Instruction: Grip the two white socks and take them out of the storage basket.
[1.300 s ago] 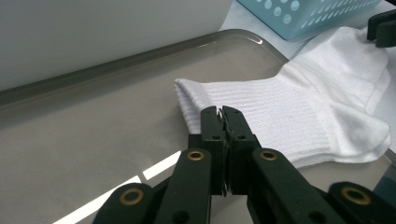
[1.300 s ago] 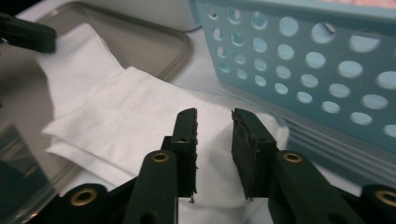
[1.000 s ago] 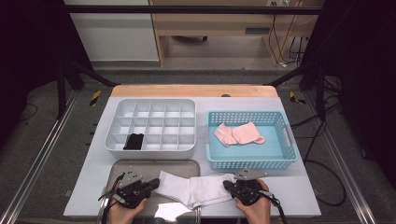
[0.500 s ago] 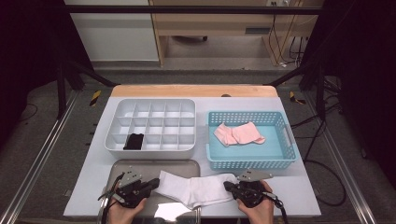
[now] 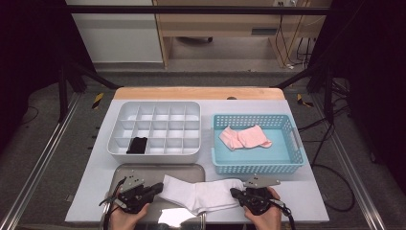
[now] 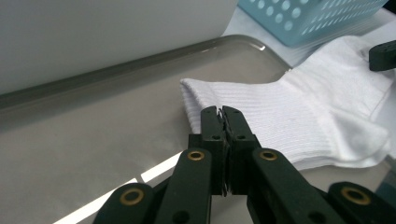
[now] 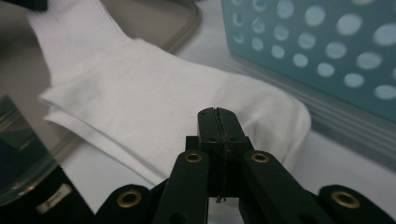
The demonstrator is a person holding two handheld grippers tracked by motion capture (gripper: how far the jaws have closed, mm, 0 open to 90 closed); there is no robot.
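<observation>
A: Bottom of the high view first. What are the two tongs doing?

B: The left tongs (image 5: 154,189) are clamped on the ribbed cuff end of the white socks (image 5: 201,194), and the right tongs (image 5: 235,193) have their jaws pressed together at the toe end; in the right gripper view I judge a fold of fabric is nipped there. The right jaws have just opened a little and closed again

A: Why one at each end?

B: My guess is to keep the pair flat and taut for a fold or a lift. The socks lie across the lower middle of the frame, cuff on the metal tray (image 5: 125,171), toe on the bare counter (image 5: 311,201)

A: And the containers higher up?

B: At the centre left sits the white divided organizer (image 5: 155,108), with one black rolled item (image 5: 138,145) in a cell of its near row, and no other cell filled as far as I can see. To its right the blue basket (image 5: 298,153) holds pink socks (image 5: 245,138), loosely laid. Probably the basket is the supply and the organizer the destination
</observation>
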